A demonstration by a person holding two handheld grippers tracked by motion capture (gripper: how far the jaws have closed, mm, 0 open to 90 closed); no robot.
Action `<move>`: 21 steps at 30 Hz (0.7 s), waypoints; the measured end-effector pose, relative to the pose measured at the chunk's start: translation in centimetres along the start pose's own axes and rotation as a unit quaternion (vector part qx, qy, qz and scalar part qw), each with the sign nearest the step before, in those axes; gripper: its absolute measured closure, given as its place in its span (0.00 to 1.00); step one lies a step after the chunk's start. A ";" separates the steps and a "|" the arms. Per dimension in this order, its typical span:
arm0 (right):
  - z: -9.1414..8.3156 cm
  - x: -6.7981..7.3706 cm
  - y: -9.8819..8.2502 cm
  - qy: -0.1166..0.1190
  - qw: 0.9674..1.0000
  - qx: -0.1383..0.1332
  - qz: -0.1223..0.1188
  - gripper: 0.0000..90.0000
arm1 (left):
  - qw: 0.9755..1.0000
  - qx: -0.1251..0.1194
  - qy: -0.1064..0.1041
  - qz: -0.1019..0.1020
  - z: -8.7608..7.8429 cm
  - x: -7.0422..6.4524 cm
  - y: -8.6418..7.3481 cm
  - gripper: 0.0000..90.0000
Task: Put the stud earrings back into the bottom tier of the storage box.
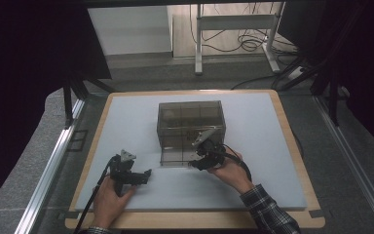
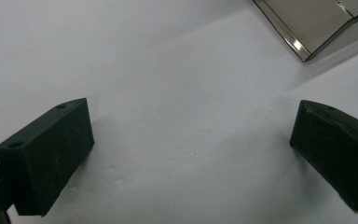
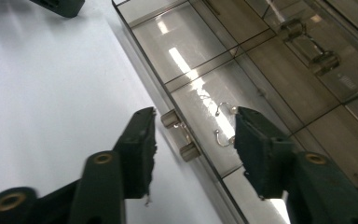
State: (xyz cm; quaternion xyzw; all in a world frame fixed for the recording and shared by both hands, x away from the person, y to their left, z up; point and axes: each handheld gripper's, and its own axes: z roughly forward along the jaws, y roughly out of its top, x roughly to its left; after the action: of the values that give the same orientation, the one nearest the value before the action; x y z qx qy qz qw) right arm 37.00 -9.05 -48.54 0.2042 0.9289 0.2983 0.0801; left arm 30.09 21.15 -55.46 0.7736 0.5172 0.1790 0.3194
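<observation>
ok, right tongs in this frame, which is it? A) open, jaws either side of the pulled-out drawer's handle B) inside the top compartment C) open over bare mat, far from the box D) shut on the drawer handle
A: in the right gripper view the right tongs stand open, with the metal handle of the pulled-out drawer in the gap between the jaws, not clamped.

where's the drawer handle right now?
In the right gripper view, the drawer handle sits on the front of the pulled-out drawer, between the open jaws of the right gripper, nearer the left-hand jaw.

Wooden table (image 1: 294, 146), white mat (image 1: 253, 170), smoked drawer box (image 1: 190, 119)
</observation>
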 end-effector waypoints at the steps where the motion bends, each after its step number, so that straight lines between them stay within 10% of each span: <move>1: 0.0 0.0 0.0 0.000 1.000 0.000 0.000 0.52 | 1.000 0.000 0.000 0.000 0.0 0.0 0.0 0.00; 21: -2.2 1.4 -2.6 -0.002 1.000 -0.017 0.001 0.30 | 1.000 -0.004 0.000 -0.007 0.1 -0.1 0.0 0.00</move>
State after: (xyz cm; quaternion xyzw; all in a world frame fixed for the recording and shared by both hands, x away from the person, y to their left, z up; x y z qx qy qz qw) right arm 34.26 -11.49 -48.30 0.2043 0.9233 0.3141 0.0848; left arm 30.08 21.04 -55.50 0.7686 0.5221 0.1786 0.3237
